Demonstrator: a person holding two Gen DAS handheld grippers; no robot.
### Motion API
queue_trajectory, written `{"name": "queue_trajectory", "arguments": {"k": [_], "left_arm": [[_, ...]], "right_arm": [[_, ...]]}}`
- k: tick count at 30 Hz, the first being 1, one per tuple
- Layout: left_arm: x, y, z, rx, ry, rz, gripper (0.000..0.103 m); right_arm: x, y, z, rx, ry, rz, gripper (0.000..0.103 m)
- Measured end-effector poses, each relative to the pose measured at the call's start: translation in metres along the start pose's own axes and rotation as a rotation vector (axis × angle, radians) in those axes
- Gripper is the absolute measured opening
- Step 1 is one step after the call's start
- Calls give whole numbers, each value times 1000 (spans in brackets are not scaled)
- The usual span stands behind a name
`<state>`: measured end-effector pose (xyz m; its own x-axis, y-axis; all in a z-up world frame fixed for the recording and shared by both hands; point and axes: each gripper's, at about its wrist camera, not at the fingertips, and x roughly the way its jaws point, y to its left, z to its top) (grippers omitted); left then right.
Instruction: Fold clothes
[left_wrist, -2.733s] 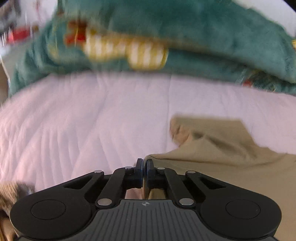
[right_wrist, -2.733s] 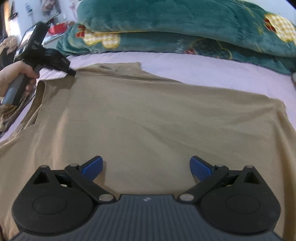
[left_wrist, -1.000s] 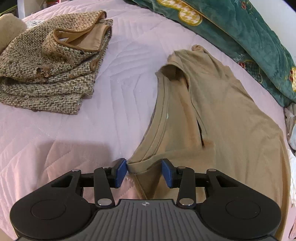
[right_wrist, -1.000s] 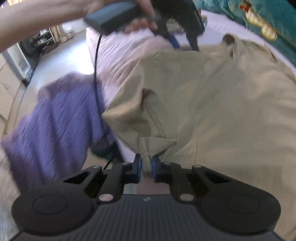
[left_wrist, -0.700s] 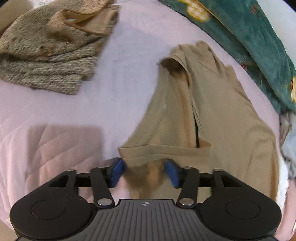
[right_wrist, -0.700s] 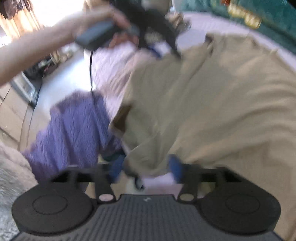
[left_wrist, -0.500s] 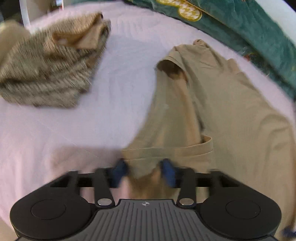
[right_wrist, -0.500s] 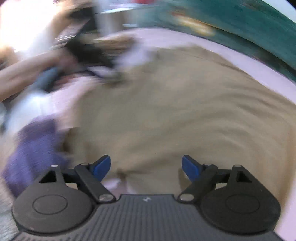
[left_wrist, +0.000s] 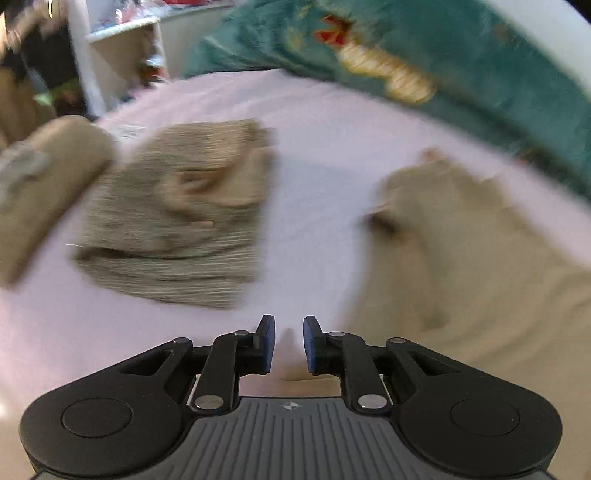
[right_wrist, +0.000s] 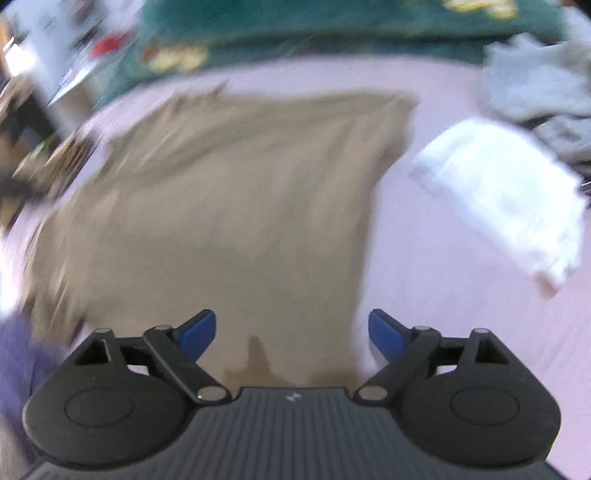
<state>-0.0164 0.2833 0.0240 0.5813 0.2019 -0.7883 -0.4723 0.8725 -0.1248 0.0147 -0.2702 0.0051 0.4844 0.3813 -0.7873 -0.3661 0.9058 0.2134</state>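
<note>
Tan jersey cloth, a short-sleeved shirt (right_wrist: 236, 206), lay spread nearly flat on the pale pink quilted bedcover (right_wrist: 436, 266), its body broad and one long side edge running straight along bare quilt. Both views were blurred, so fine creases could not be read. The right gripper (right_wrist: 291, 330) hung over the near end of the shirt with its blue-padded jaws spread wide and nothing between them, seemingly placed to come down on that end. The left gripper (left_wrist: 289, 343) stood just beside the shirt's other side, over bare quilt, its jaws drawn close but with a narrow gap and no cloth in it. Beside the shirt on that side, apart from it, sat a brown tweed garment (left_wrist: 177, 221) in a squared stack, which looked already folded; that may be why it was set clear of the working area. On the shirt's far side lay a folded white cloth (right_wrist: 498, 199) and a heap of grey fabric (right_wrist: 543, 85), and beyond the shirt a teal plush blanket (left_wrist: 461, 62). Whether the shirt lay laid out for folding or partway folded, the blur left unsettled
</note>
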Motion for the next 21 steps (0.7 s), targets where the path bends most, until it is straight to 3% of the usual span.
{"name": "queue_trajectory", "arguments": {"k": [3, 7, 14, 18, 21], "left_arm": [[6, -34, 6, 36, -12, -97, 24], [30, -66, 12, 51, -18, -143, 25], [85, -93, 61, 40, -75, -159, 25], [119, -115, 113, 89, -112, -160, 26], [153, -123, 150, 16, -75, -213, 32]], "right_arm": [[18, -13, 35, 96, -97, -70, 94], [57, -38, 82, 224, -144, -95, 94], [135, -68, 164, 300, -129, -69, 94], [164, -85, 188, 344, -118, -75, 95], [182, -97, 198, 350, -113, -106, 95]]}}
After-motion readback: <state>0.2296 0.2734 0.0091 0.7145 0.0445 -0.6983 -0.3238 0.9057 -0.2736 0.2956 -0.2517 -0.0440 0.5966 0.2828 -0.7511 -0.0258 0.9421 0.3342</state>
